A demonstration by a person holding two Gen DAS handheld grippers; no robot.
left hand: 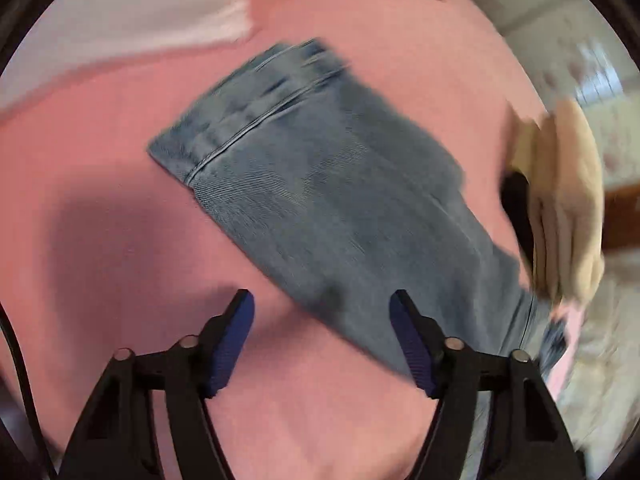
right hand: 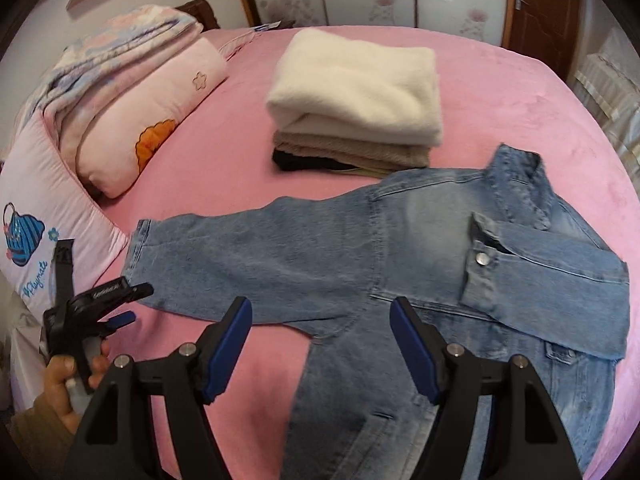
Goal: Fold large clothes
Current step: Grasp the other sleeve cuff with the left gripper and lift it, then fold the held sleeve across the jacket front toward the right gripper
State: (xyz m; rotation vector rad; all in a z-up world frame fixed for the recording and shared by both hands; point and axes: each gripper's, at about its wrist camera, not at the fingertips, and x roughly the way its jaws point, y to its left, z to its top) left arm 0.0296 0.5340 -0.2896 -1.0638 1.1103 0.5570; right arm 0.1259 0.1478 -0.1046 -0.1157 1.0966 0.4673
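Both claws (left hand: 322, 340) (right hand: 322, 340) spread, empty; faded denim jacket (right hand: 420, 248) flat, one sleeve (right hand: 552, 264) folded across.

The pale pink pillowcase with a blue bag print (right hand: 36, 216) bears the blue script word "Playmate"; lettering elsewhere is illegible.
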